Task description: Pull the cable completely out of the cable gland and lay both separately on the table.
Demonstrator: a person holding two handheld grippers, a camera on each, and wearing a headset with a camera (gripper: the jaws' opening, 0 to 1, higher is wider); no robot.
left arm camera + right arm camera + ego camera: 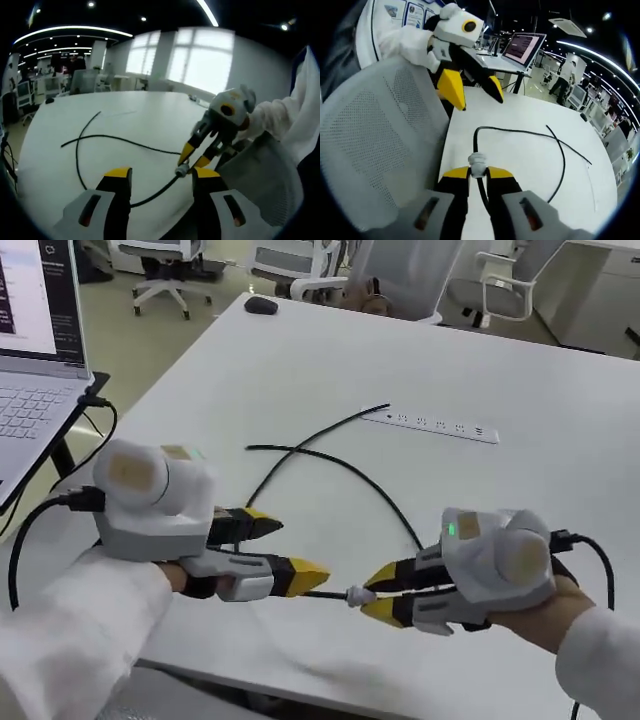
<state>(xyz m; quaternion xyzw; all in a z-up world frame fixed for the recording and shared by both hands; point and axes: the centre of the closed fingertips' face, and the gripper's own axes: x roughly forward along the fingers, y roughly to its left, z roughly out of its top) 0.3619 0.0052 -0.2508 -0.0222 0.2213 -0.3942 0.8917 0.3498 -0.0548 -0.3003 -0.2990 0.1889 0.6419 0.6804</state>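
A small pale cable gland (352,595) sits on a thin black cable (345,468) that loops across the white table (300,370). My right gripper (375,592) is shut on the gland (476,162), with the cable (520,132) leaving its front and curving away right. My left gripper (297,550) stands open a short way to the gland's left. A stretch of cable (155,192) runs between its spread jaws up to the gland (181,170), touching neither. The right gripper (192,159) faces the left gripper (161,172). The left gripper (477,100) hangs open above the right gripper (477,172).
A white power strip (430,425) lies at mid table. An open laptop (30,350) stands at the left and a dark mouse (261,305) at the far edge. A white mesh chair (380,140) is close by the near table edge; office chairs (165,270) stand beyond.
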